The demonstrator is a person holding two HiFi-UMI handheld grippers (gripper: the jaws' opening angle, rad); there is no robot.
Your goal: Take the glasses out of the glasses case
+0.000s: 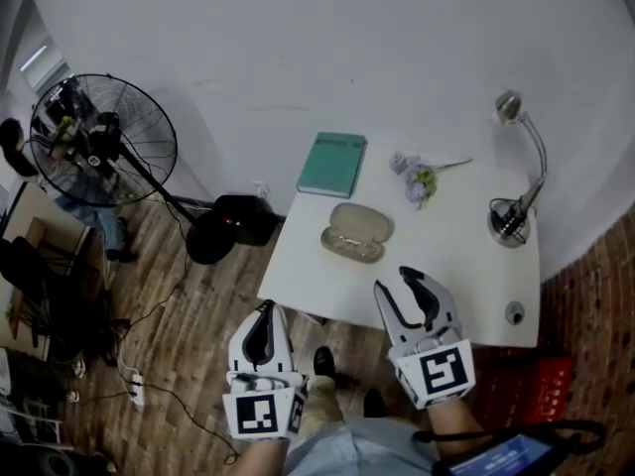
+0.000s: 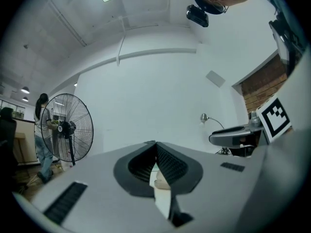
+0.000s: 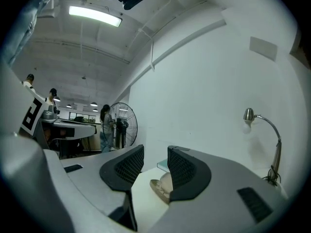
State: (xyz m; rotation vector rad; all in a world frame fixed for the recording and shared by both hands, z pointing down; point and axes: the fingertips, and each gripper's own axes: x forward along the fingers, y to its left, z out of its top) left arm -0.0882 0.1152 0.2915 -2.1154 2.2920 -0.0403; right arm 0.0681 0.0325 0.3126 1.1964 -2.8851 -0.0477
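A white table (image 1: 446, 256) fills the middle of my head view and everything is placed from it. A large standing fan (image 1: 99, 142) is on the wooden floor well off the table's left side. My right gripper (image 1: 395, 281) hovers over the table's near edge, its claw open with nothing between the jaws. My left gripper (image 1: 265, 308) hangs just off the table's near left corner, claw closed and empty. A teal book (image 1: 332, 164) lies at the table's far left. A desk lamp (image 1: 518, 211) stands at its right side. The glasses case (image 1: 357, 231) lies open at the table's centre left, near the book, with the glasses (image 1: 352, 246) in its nearer half. A flower sprig (image 1: 417, 178) lies at the table's far middle.
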